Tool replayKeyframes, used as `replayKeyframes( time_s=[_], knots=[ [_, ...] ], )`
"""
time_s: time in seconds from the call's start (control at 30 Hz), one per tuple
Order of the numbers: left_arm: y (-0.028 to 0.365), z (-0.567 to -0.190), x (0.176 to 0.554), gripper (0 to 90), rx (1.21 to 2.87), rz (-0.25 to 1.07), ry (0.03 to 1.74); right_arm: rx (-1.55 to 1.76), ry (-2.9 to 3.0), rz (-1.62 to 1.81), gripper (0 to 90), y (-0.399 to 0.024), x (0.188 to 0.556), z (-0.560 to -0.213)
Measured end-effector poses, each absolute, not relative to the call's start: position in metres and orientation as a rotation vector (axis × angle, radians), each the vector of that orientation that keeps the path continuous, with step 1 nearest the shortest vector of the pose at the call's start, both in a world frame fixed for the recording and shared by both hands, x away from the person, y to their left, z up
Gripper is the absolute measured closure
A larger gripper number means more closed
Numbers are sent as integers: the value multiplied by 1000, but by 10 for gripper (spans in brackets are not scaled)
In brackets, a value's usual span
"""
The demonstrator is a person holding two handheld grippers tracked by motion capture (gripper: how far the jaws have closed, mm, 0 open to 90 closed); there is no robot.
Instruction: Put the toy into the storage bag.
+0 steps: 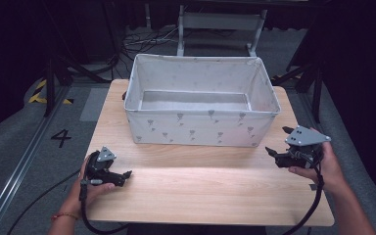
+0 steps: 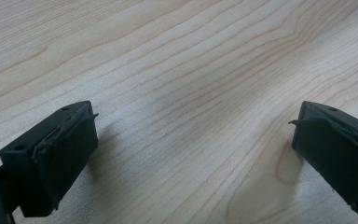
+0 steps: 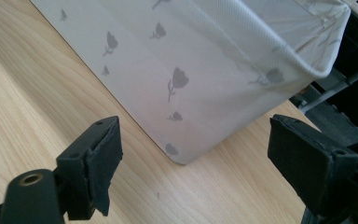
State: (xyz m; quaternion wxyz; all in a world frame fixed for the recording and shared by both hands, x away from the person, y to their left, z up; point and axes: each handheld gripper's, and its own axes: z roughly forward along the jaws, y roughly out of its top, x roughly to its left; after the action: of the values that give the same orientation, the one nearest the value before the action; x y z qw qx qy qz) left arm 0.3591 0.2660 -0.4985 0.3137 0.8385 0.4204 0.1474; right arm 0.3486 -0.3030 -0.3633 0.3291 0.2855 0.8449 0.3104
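Note:
A white fabric bin printed with grey tulips stands empty at the back middle of the wooden table. My left gripper rests low over the table's front left, held by a hand, jaws pointing right. In the left gripper view my left gripper is open over bare wood, nothing between the jaws. My right gripper hovers at the right, just off the bin's near right corner. In the right gripper view my right gripper is open, framing that corner of the bin.
The bin takes up the far half of the table; bare wood lies in front of it. Beyond the table edge are a grey floor with a painted number 4, loose cables, black frame legs and a white stand.

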Motion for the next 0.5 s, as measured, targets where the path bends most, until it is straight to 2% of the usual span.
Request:
replayKeyframes(
  time_s=[0.5],
  knots=[
    [266, -499, 359, 5, 2211, 390, 1110, 882, 2235, 818, 169, -326, 343, -418]
  ],
)
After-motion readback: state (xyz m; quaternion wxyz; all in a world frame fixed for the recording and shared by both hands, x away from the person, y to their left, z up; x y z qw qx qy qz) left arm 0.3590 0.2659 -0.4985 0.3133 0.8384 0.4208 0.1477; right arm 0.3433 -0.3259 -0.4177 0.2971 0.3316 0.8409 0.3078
